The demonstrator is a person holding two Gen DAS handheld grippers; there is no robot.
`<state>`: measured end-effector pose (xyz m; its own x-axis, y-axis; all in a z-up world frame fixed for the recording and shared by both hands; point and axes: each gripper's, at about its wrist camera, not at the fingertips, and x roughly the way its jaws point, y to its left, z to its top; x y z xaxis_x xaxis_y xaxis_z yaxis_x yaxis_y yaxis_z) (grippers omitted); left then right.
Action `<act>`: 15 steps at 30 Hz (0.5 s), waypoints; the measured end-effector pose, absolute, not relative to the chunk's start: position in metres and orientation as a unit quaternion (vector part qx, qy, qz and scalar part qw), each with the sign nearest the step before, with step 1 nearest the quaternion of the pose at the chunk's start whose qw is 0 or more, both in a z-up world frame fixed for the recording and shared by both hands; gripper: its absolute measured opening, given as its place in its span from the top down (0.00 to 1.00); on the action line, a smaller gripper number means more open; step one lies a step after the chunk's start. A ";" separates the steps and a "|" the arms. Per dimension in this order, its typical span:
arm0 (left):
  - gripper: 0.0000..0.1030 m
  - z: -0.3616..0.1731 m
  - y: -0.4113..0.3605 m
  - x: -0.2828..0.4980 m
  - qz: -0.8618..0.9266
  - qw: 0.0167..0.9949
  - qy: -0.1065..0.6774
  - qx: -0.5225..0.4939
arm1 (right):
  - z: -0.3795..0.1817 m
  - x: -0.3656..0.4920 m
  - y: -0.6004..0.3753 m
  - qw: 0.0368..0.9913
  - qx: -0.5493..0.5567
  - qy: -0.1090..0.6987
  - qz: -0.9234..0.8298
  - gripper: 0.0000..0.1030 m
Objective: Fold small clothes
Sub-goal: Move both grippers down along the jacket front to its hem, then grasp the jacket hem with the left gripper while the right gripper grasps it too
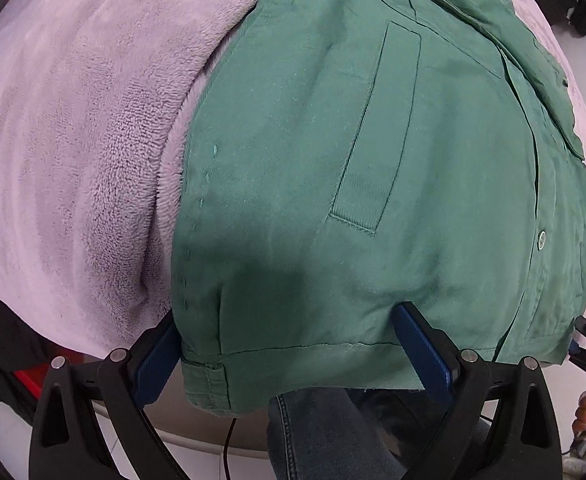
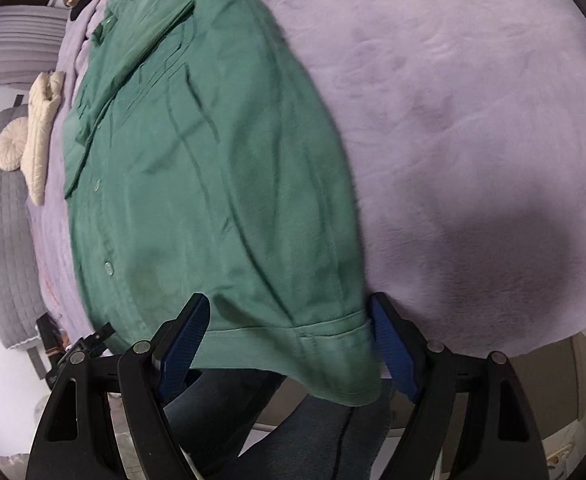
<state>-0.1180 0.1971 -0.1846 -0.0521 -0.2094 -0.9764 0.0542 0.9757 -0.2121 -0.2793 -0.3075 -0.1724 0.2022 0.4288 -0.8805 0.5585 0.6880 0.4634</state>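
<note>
L gripper (image 1: pixel 293 344) jaws wide, astride the green shirt (image 1: pixel 373 160) hem at 6 o'clock, pads not pressing. R gripper (image 2: pixel 289 340) likewise spread over the hem corner. Shirt lies flat on lilac blanket (image 2: pixel 473 120); cream garment (image 2: pixel 41 136) at 9 o'clock.

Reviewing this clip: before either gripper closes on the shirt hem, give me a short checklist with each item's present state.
1. Left gripper open around the hem: ok, both pads stand wide apart with the hem corner between them.
2. Right gripper open around the other hem corner: ok.
3. Shirt lying flat on the blanket: ok, only light wrinkles.
4. Hem reachable: ok, it hangs over the near edge.
5. Pads catching shirt only, not blanket: cannot tell.
6. Front buttoned: cannot tell, the placket is only partly seen.
</note>
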 end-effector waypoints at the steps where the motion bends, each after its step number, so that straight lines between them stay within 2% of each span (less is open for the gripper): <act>1: 0.04 -0.184 0.197 -0.118 -0.097 0.686 0.719 -0.056 | -0.172 -0.277 -0.303 0.671 0.395 0.627 -0.033 0.19; 6: 0.04 -0.182 0.206 -0.122 -0.103 0.685 0.719 -0.058 | -0.168 -0.275 -0.286 0.667 0.430 0.607 0.028 0.19; 11: 0.05 -0.195 0.227 -0.128 -0.080 0.670 0.730 -0.109 | -0.180 -0.280 -0.284 0.650 0.462 0.603 0.019 0.19; 14: 0.27 -0.188 0.222 -0.134 -0.086 0.680 0.721 -0.102 | -0.181 -0.283 -0.283 0.645 0.483 0.592 0.014 0.21; 15: 0.40 -0.185 0.220 -0.134 -0.085 0.684 0.719 -0.091 | -0.180 -0.283 -0.283 0.645 0.487 0.588 0.012 0.34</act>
<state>-0.1344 0.2201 -0.1854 -0.0480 -0.2473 -0.9677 -0.0138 0.9689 -0.2469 -0.2830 -0.2830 -0.1803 0.3077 0.5882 -0.7479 0.5582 0.5250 0.6425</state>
